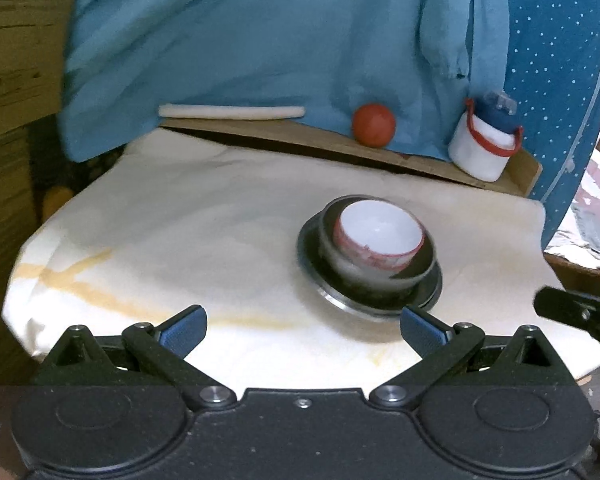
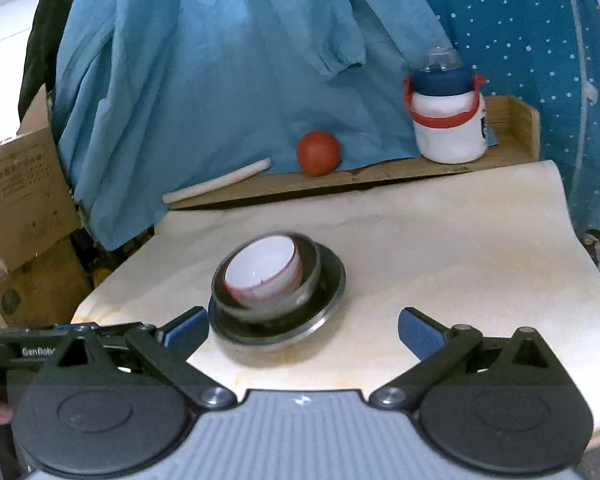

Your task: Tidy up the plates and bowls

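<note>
Stack sits near the middle of the cream-covered table point(image 1: 148, 216): white bowl with a red rim point(image 1: 380, 236) nested inside a steel bowl point(image 1: 416, 270), both standing on a steel plate point(image 1: 332, 294). In the left wrist view the stack is at about 1 o'clock from the left gripper point(image 1: 303, 326); in the right wrist view it is at about 11 o'clock from the right gripper point(image 2: 302, 328), just beyond its left finger pad point(image 2: 186, 330). Both claws released, jaws spread wide, nothing between the pads; neither touches the stack. Judgement: nesting looks done, so the step in hand is backing away cleanly. To do it well, keep both jaws spread and draw each gripper straight back, not sideways. The right one needs the most care, since its left pad is near the plate rim and a nudge could slide the stack. White bowl appears slightly tilted in the steel one; not certain. Red ball point(image 2: 319, 153) and bottle point(image 2: 448, 116) sit well apart on the back ledge, at 12 to 1 o'clock.
</note>
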### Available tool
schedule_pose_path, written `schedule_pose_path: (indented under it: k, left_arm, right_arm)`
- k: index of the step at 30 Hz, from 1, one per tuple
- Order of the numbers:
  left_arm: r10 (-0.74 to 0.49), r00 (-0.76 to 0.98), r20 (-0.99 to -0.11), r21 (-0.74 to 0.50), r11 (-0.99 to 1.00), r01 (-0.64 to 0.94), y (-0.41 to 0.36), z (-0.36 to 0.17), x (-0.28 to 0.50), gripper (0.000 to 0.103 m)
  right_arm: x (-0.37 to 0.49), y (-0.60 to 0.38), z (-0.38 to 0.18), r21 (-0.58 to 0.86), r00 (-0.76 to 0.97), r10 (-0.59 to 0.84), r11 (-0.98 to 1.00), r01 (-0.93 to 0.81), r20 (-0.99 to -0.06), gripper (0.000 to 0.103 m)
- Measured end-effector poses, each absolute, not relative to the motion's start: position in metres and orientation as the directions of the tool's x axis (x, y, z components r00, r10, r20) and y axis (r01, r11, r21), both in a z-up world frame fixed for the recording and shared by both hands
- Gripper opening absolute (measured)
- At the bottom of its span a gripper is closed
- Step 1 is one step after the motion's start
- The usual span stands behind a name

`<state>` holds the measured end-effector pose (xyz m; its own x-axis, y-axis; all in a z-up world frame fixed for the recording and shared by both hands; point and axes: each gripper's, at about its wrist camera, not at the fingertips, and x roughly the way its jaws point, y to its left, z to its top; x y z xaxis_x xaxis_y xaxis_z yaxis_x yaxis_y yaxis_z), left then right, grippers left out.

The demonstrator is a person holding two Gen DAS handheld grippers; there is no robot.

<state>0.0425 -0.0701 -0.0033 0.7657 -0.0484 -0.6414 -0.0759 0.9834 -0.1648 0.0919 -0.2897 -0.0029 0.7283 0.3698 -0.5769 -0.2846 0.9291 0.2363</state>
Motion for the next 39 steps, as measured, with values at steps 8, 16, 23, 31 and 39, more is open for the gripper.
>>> schedule_pose_path:
  k: [8, 16, 23, 31, 39]
  left_arm:
    - [-0.057, 0.757, -0.65, -0.175, 0.981, -0.077, -0.07, -0.015, 0.019, 0.102]
    - [-0.058, 0.745, -0.665, -0.16, 0.985, -0.065, -0.078, -0.022, 0.006, 0.102]
    - [-0.058, 0.74, -0.67, -0.151, 0.987, -0.06, -0.08, -0.023, -0.001, 0.102]
    - [-0.063, 0.741, -0.669, -0.152, 0.987, -0.054, -0.08, -0.024, -0.003, 0.102]
    - [-0.062, 0.741, -0.669, -0.153, 0.987, -0.055, -0.08, -0.024, -0.003, 0.102]
  right_arm:
    - [0.053, -0.286, -0.008, 0.169, 0.75, 0.33, 0.943, -0.285, -0.574, 0.103]
    - [0.044, -0.291, -0.012, 0.171, 0.737, 0.313, 0.949, -0.264, -0.6, 0.103]
    - [0.037, -0.292, -0.013, 0.176, 0.733, 0.309, 0.951, -0.255, -0.606, 0.103]
    - [0.033, -0.292, -0.013, 0.175, 0.734, 0.304, 0.952, -0.25, -0.608, 0.103]
    - [0.033, -0.291, -0.013, 0.174, 0.731, 0.305, 0.952, -0.251, -0.61, 0.103]
